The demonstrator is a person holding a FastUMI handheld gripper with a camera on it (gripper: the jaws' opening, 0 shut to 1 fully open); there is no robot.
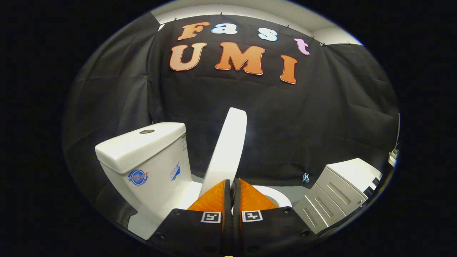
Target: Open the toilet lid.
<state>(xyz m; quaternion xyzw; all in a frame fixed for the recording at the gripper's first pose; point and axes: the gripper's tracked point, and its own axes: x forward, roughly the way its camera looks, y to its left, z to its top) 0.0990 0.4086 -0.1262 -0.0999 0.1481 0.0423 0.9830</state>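
The white toilet lid (228, 142) stands raised, nearly upright and seen edge-on, leaning toward the tank (142, 157). My gripper (232, 181) is shut, its two fingers pressed together with nothing visible between them. The fingertips sit right at the lid's lower part, and I cannot tell if they touch it. Part of the seat rim (276, 197) shows just right of the fingers, beyond them. The rest of the bowl is hidden behind the gripper body.
The tank, with a flush button (146, 131) on top, stands left of the lid. A white drawer cabinet (339, 189) sits to the right of the toilet. Black cloth walls close in behind, with a small blue clip (305, 177) low on it.
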